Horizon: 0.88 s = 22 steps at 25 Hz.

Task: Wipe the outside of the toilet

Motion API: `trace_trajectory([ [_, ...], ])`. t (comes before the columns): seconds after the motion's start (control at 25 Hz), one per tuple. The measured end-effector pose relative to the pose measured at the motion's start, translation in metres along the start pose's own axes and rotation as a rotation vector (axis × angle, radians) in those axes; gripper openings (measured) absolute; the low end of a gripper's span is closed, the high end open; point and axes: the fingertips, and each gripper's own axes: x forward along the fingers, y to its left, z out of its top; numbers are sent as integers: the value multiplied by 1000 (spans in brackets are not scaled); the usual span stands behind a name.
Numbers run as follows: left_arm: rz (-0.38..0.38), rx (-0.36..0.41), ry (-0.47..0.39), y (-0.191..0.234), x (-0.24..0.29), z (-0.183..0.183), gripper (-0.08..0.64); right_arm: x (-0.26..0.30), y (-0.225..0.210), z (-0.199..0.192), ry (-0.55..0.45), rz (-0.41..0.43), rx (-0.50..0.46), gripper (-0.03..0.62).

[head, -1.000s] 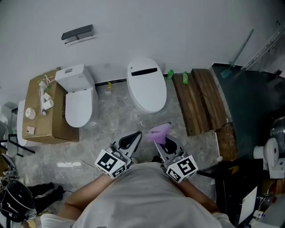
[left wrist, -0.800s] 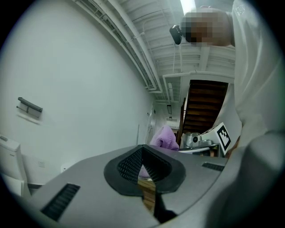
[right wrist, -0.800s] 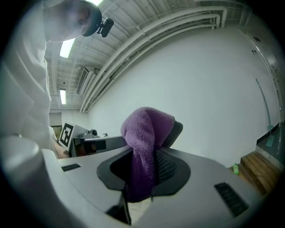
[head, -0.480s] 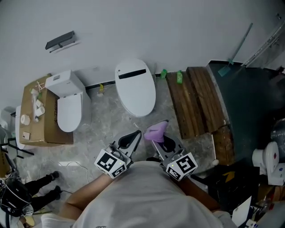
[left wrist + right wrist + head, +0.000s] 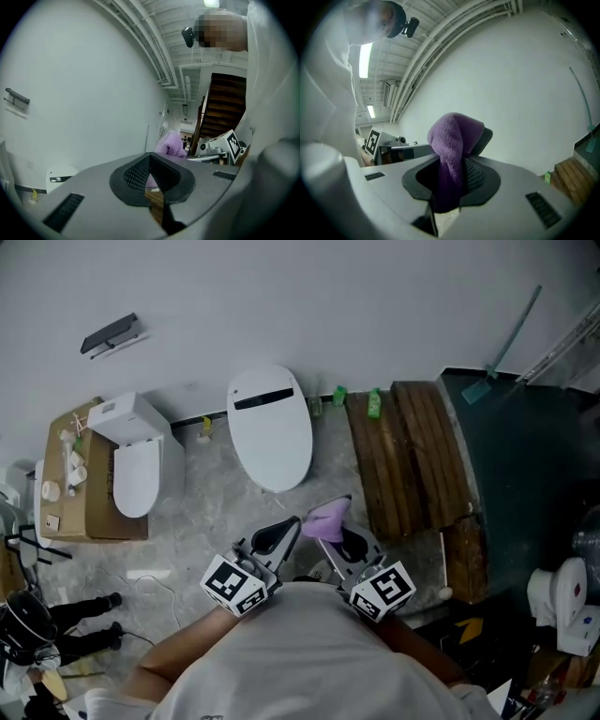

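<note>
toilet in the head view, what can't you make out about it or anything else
Head view: large white toilet shows only its lid from above; sides and base hidden beneath.
Right gripper view: lower end of the purple cloth is buried between the shut jaws.
Head view: small items on the cardboard box are too small to identify.

Near the torso, left tool closed, right tool clamped on purple cloth.

The grey marbled floor carries a large toilet by the wall, with a small toilet to its left, beside a cardboard box. Wooden planks lie to the right, with two green bottles near their far ends.
</note>
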Motion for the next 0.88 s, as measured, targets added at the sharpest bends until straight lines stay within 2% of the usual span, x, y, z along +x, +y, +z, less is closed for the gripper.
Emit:
trace_trajectory([
  [0.24,6,-9,25,-1,26,-2,6,-11,-30,0,-2,-19,48,92],
  [0.52,-9,-40,26,29,48,-1,6,6,-57,7,3,-54,43,92],
  [0.88,-121,-45,27,100,103,19,6,58,-112,32,-16,-181,28,92],
])
